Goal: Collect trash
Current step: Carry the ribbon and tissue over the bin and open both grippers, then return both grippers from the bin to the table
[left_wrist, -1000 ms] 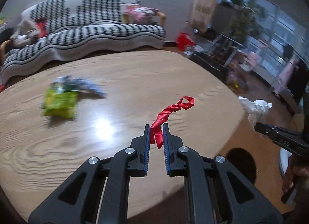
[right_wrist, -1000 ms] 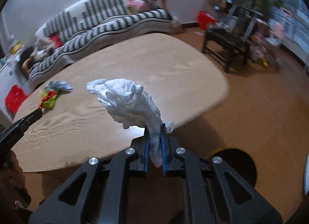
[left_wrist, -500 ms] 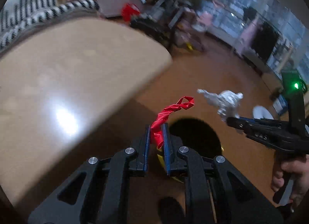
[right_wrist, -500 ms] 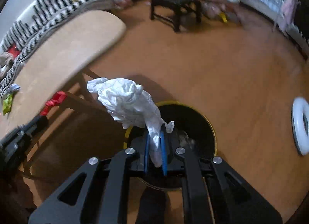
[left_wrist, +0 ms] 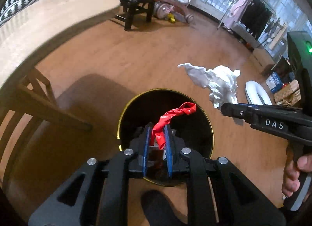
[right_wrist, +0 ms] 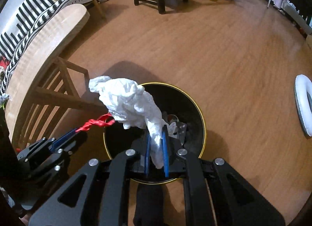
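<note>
Fingers of the left gripper (left_wrist: 157,134) pinch a red twisted strip (left_wrist: 171,116) over the black bin (left_wrist: 202,138) at lower centre, the right gripper (right_wrist: 156,144) clamps crumpled white tissue (right_wrist: 128,103) above it, so each release should wait until its load hangs inside the gold rim.

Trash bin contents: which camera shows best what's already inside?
The right wrist view: the trash bin shows crumpled scraps beside the white tissue. In the left wrist view its inside is mostly dark, and the left claw holding the red wrapper hides more.
</note>
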Available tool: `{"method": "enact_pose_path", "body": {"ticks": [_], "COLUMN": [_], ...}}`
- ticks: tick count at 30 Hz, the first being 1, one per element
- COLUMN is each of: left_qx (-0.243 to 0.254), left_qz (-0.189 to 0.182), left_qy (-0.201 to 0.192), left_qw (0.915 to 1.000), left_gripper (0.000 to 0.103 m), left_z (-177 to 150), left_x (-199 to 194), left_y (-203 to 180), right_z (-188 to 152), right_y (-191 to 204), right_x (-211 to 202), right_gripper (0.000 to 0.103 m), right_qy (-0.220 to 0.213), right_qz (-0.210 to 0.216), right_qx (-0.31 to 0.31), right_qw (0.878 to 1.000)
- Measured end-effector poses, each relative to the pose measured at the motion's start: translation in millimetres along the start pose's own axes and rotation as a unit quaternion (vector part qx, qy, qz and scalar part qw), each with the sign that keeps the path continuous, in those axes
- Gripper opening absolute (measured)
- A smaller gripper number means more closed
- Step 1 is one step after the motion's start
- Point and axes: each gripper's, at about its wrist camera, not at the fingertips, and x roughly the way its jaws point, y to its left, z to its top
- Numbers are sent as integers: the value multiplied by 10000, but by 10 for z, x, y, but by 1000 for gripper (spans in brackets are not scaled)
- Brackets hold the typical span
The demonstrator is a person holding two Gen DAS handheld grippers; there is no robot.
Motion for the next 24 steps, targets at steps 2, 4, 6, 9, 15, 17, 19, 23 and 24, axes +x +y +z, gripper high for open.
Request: {"method": "enact_pose_path", "body": {"ticks": [2,4,6,9,15,17,19,23,24], "left_qx": [44,89,81,116,224,240,127,-230,-391], "left_qz": [-5,69,134,171,392,589,876,1524,1754], "left_qy": [56,129,92,-24,-472,-751,-1077,-1673,-1831], "left_qw": [10000,9999,9998,9998,9979,9951,9902,9738,9665], "left_gripper": [17,39,68,78,78,81,83,88,89], "left_z": [33,74,95,118,97,83,39,-130,-216], "left_x": [99,202,240,224,-453,-811,-1256,-2130,-2390], "left_y": [-70,-94,-105,-107,127,284,539,1151,1361], "right_z": [12,45,68,111,206,257,274,188,155], "right_y": [2,-7,-17,16,370,709,1066,2012,2220], "right_x": [47,113,167,146,-89,-308,-530,-900,-947], "right_gripper": [11,16,45,69,69,69,69,74,74], "right_qy": [93,168,250,133,-261,-664,-1050,-1670,-1743], "right_qz": [-7,-62,-126,-263,-61,-2,145,902,1087], "right_qx": [13,43,75,137,-88,-372,-636,-1222,-1345], "right_qw": [10000,9998,9996,9995,9996,9971,9923,9742,9694]}}
